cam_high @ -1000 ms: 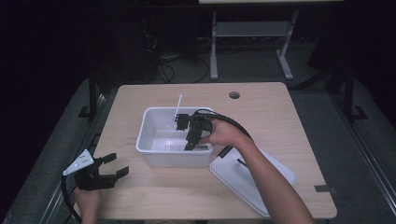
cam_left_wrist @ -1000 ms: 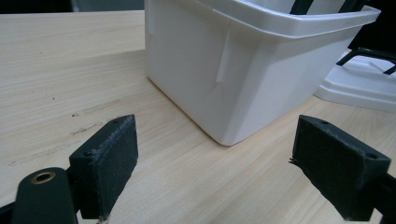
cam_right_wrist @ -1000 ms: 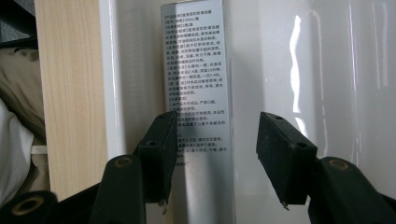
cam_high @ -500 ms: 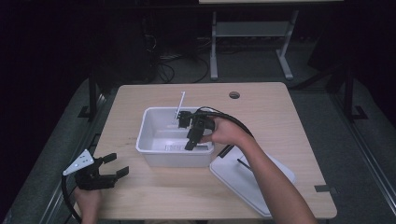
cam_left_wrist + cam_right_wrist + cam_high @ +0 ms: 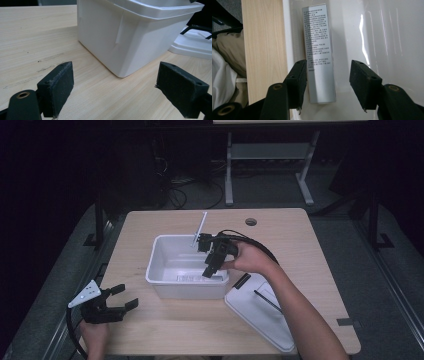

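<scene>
moved: nothing, both hands as before
right hand-held gripper (image 5: 325, 85): spread, astride silver printed box (image 5: 319, 55) in white plastic tub (image 5: 165, 275)
left hand-held gripper (image 5: 115, 90): spread, empty, on wooden table (image 5: 300, 235)

The high view is dim: light falls from above on the wooden surface (image 5: 300, 250), while the room around it sinks into near black. It is soft and slightly grainy. In the right gripper view, white glare streaks the white bin (image 5: 367, 32) floor. The left gripper view is evenly lit, with its near black pads (image 5: 58, 87) slightly blurred.
</scene>
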